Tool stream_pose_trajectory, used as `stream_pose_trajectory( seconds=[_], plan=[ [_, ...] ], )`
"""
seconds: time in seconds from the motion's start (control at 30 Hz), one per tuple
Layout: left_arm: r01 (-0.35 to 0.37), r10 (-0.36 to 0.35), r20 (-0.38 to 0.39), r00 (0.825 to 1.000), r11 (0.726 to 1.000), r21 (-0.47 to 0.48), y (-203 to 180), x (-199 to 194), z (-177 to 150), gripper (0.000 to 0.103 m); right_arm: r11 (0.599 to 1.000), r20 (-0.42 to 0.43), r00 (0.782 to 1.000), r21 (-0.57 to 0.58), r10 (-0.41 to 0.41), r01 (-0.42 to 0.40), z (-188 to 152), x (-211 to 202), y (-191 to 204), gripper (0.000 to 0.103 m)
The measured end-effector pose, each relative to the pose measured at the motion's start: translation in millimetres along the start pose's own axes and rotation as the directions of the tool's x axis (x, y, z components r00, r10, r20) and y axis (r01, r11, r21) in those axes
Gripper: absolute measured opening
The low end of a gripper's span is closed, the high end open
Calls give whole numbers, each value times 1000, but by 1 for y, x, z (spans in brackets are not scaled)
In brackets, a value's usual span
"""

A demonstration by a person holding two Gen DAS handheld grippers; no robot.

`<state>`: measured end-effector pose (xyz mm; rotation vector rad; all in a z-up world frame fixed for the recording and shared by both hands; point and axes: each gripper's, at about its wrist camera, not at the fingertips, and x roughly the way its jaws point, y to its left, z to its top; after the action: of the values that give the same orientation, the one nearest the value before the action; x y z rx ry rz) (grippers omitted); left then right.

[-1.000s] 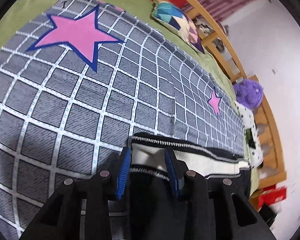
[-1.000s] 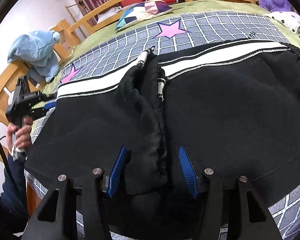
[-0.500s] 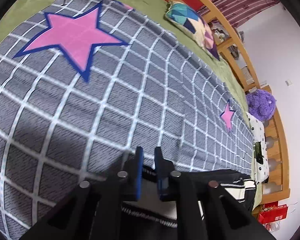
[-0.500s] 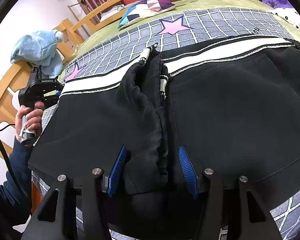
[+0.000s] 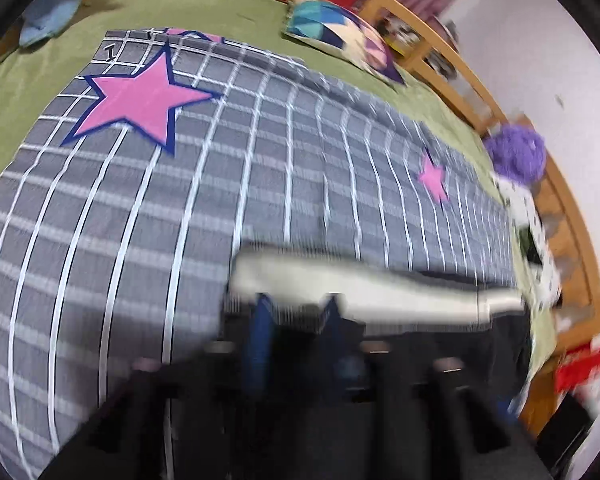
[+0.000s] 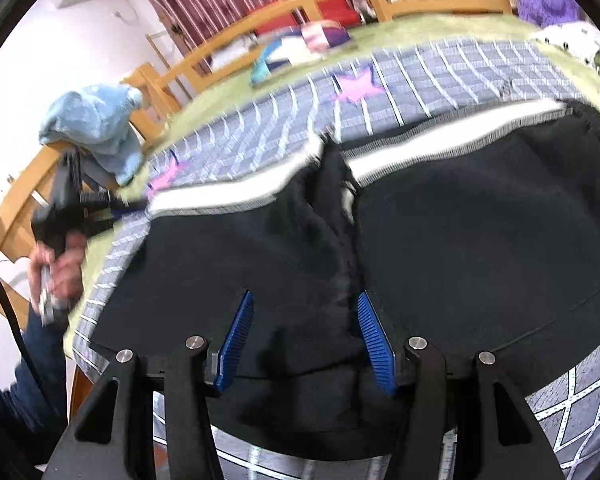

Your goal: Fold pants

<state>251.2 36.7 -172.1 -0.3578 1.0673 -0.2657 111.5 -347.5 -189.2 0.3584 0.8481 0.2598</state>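
- My left tongs (image 5: pixel 296 312) sit at the far left corner of the pants (image 6: pixel 440 240), by the white stripe (image 5: pixel 360 288) along their far edge. The jaws are opening, and though the picture is smeared, I see no cloth pinched between the blue pads (image 5: pixel 260 336).
- The pants lie spread flat across the grey checked blanket (image 5: pixel 140 220) with pink stars, on the green bed (image 5: pixel 220 8); a ridge of bunched cloth (image 6: pixel 328 240) runs down the middle toward me.
- My right tongs (image 6: pixel 306 340) are about half open at the near edge, a pad on either side of that ridge. I judge they straddle it without a firm squeeze.
- To do this fold well, I should close the right tongs fully on the near edge before lifting, so both layers come together.
- The left side needs a fresh grip on the striped corner at matching depth, or the fold will skew.
- Then both hands should travel together, keeping the stripe straight and the ridge smoothed out.
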Motion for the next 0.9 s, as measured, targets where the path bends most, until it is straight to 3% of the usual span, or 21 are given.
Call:
stream_pose_trajectory(
  seconds=[0.13,0.2,0.23,0.33,0.47,0.57,0.67,0.73,0.8,0.9],
  plan=[
    [-53,52,18,998,994,96,-11,-23,-63,43,995,43,996,-65,-72,75,-13,9,15,57],
    [-100,99,12,995,987,125,-11,-27,-92,43,983,16,987,-85,-162,163,-24,22,12,56],
    [-120,120,8,993,984,130,-10,-25,-105,44,979,-45,981,-84,-190,186,-32,35,7,56],
    [-155,157,-7,988,980,125,-6,-16,-134,47,979,-25,981,-74,-192,190,-39,33,8,56],
    [-122,123,-7,992,988,93,-2,-34,-134,47,980,-71,980,-87,-186,180,-31,24,16,53],
    [-102,101,18,995,992,78,2,-49,-141,50,987,-7,989,-60,-150,149,-31,6,17,55],
    [-95,96,1,995,992,77,6,-41,-155,53,980,-50,980,-48,-195,192,-46,23,10,48],
    [-59,61,-30,998,997,59,10,-33,-160,53,981,-14,982,-55,-189,188,-54,28,8,46],
    [-40,41,-31,999,998,46,12,-41,-158,53,976,-16,980,-95,-199,197,-56,24,14,42],
    [-32,32,4,999,998,51,13,-64,-159,54,986,-26,987,-51,-159,158,-47,8,13,42]
  ],
)
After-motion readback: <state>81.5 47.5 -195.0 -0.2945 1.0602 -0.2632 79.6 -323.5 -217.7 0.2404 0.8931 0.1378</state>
